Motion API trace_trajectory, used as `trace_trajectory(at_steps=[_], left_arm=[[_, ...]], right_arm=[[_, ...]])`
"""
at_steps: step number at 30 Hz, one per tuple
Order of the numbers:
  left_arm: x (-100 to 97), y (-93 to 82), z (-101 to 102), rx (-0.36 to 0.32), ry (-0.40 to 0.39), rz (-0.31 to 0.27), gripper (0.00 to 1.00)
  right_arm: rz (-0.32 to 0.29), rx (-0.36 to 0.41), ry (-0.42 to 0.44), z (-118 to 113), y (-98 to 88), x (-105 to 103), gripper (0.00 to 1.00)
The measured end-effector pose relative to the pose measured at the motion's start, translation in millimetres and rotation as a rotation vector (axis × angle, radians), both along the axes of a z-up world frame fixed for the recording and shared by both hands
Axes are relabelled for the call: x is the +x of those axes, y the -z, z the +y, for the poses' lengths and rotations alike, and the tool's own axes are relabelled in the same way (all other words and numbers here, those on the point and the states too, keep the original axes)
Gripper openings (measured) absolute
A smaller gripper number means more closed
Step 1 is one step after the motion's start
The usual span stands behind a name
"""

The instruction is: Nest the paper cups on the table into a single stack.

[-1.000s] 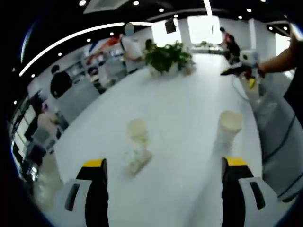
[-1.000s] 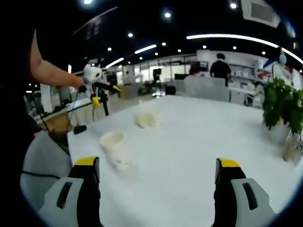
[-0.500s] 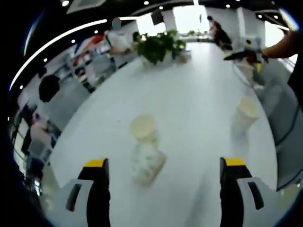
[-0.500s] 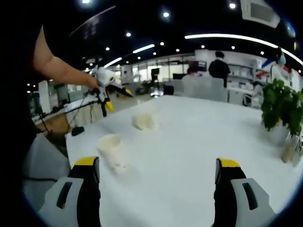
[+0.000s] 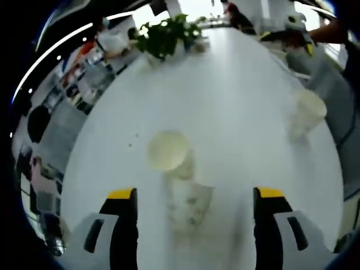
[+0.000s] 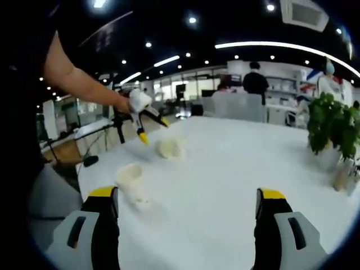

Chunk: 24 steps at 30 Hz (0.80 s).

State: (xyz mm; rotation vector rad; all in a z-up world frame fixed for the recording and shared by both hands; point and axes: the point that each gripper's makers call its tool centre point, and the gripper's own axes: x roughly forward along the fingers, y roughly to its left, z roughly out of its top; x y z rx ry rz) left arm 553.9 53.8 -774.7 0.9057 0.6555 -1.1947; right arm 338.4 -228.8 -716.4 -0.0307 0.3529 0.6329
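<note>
A: Item one, left gripper?
B: Jaws are held wide apart, nothing gripped. Just beyond and between them two paper cups are recorded on the white table: a patterned cup lying on its side, and an upright cup touching it on the far side, mouth seen from above.

A: Item two, right gripper?
B: Jaws likewise parted and empty. A lone upright cup is noted near the left jaw.

A: Further out?
B: In the right gripper view the cup pair is seen farther off, with the left gripper poised just beside it in a person's hand. A potted plant is listed at the far right.
</note>
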Motion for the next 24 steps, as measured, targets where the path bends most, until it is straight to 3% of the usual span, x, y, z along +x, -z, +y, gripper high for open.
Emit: trace_trajectory(at_steps=[2, 6, 10, 14, 15, 20, 24], left_arm=[[0.0, 7.8, -3, 0.004, 0.016, 0.015, 0.77], [9.1, 27.9, 1, 0.084, 0.055, 0.000, 0.68], [10.4, 44.1, 4, 0.110, 0.043, 0.043, 0.65], [15.5, 48.7, 0, 0.104, 0.033, 0.048, 0.62], [25.0, 51.2, 1, 0.107, 0.032, 0.052, 0.61], [25.0, 52.1, -7, 0.100, 0.047, 0.037, 0.54], [26.3, 55.6, -9, 0.139, 0.059, 0.006, 0.51]], right_arm=[[0.007, -0.003, 0.000, -1, 1.7, -1, 1.00], [0.014, -0.007, 0.004, -4, 4.3, -5, 1.00], [0.024, -0.012, 0.008, -4, 7.7, -7, 1.00], [0.025, -0.011, 0.010, -4, 7.7, -8, 1.00], [0.025, -0.012, 0.009, -4, 8.2, -9, 1.00], [0.029, -0.015, 0.001, -3, 12.7, -10, 1.00], [0.027, -0.015, 0.000, -2, 13.6, -9, 1.00]])
